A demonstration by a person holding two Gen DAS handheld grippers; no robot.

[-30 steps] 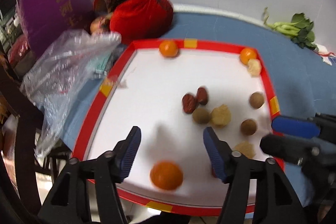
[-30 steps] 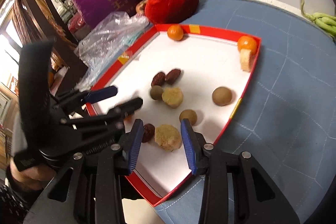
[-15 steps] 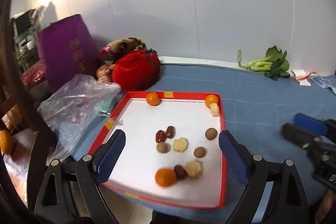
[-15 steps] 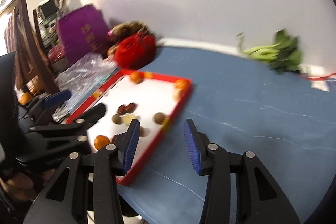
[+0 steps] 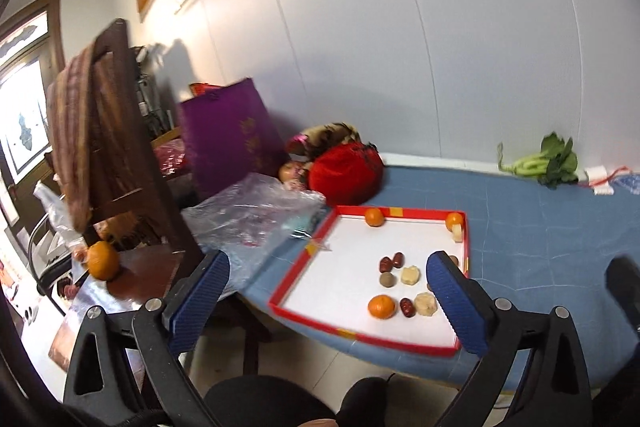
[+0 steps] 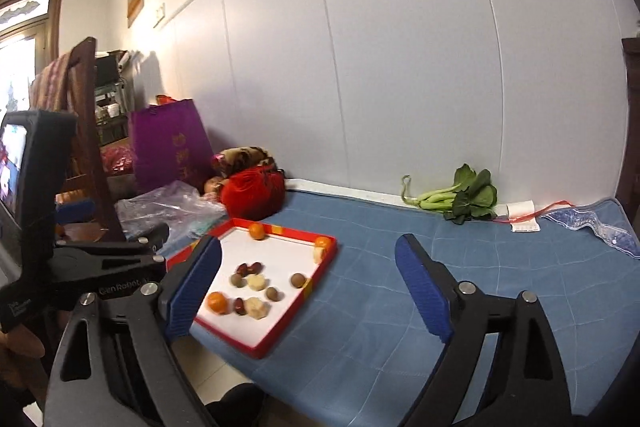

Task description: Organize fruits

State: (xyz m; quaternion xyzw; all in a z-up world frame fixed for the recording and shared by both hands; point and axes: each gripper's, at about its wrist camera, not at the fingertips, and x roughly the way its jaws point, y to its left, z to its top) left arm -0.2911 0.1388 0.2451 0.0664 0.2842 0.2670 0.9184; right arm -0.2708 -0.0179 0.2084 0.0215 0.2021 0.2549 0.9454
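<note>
A red-rimmed white tray [image 5: 304,283] [image 6: 298,329] lies on the blue table. It holds three oranges, one near the front [image 5: 381,306] [image 6: 217,302] and two at the back corners [image 5: 374,217], plus red dates [image 5: 391,261], brown longans [image 5: 387,279] and pale peeled pieces [image 5: 425,303]. My left gripper [image 5: 328,301] is open and empty, held back from the tray's near edge. My right gripper [image 6: 310,291] is open and empty, above the tray's right side.
A clear plastic bag [image 5: 252,215], a red cloth bag [image 5: 346,171] and a purple bag [image 5: 228,143] sit left of the tray. Green bok choy [image 6: 460,199] lies at the back by the wall. A wooden chair [image 5: 120,163] with an orange [image 5: 103,260] stands at the left.
Both grippers have pulled back and up from the tray and now stand wide open. The front orange, a date and a pale piece lie together near the tray's front.
</note>
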